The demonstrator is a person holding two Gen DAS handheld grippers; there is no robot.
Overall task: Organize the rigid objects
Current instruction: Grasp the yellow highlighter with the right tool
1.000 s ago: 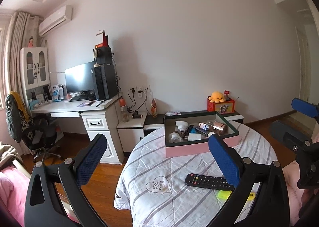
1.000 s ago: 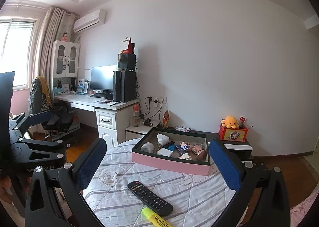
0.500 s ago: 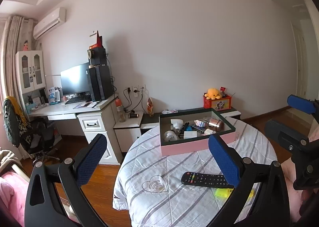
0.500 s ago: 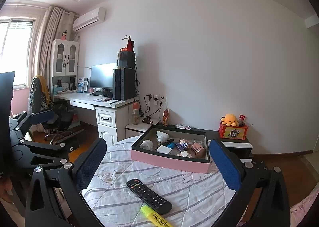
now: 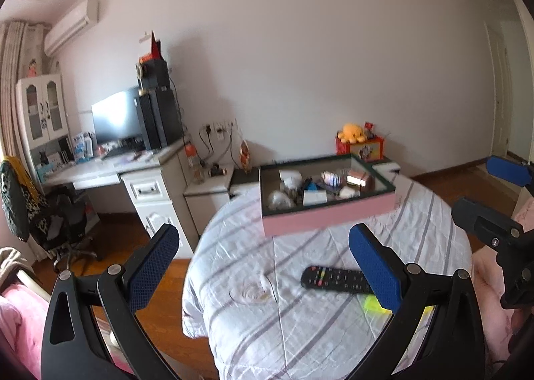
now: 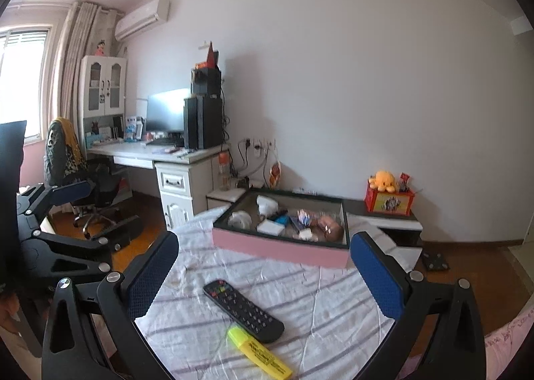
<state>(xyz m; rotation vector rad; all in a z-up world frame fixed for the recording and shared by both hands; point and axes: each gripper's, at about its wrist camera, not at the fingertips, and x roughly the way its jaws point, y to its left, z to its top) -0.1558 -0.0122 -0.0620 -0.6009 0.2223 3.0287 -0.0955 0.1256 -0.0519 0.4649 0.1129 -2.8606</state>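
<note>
From the left wrist, the left claw hangs spread and empty above the round desk, where the remote lies loose short of the pink box, probably awaiting storage. From the right wrist, the right claw likewise gapes empty over remote and touching yellow highlighter, framing them for a likely pick.

My right gripper, jaws spread wide with nothing between them, hovers over a round table with a striped cloth. A black remote lies diagonally near me, with a yellow highlighter just beside its near end. Farther off stands a pink box holding small items. My left gripper shows at the left edge
</note>
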